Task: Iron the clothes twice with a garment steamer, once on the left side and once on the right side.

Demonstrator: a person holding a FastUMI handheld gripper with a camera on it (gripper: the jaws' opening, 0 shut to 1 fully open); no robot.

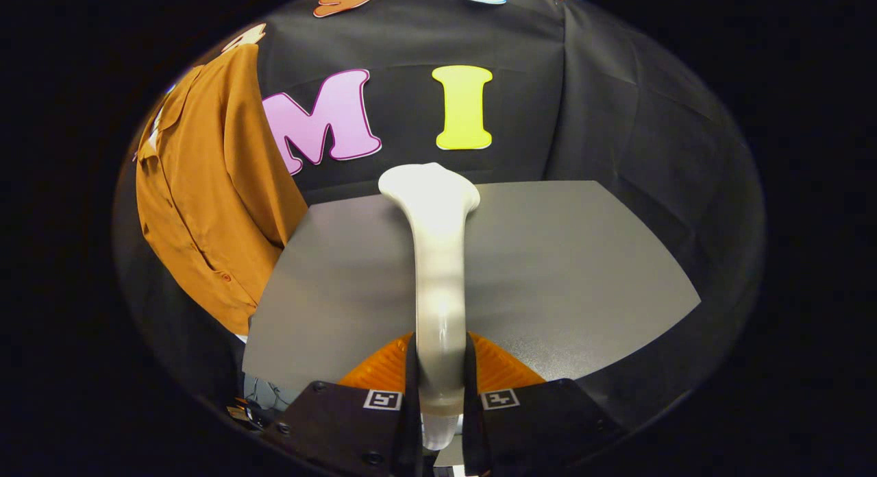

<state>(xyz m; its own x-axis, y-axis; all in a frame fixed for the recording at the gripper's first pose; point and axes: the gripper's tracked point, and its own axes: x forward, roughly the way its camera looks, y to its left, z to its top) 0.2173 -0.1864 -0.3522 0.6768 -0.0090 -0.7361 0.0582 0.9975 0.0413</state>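
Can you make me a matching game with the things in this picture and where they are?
Things:
1. garment steamer
2. brown shirt
3. grey table
4. claw

Places or states:
A. hanging up beside the table, off to the left of the steamer
B. lying flat under the steamer, stretching out ahead of the fingers
C. white, clamped between the two fingers with its head pointing away
D. shut on the steamer's handle, one finger on each side

Right pairs: 1-C, 2-A, 3-B, 4-D
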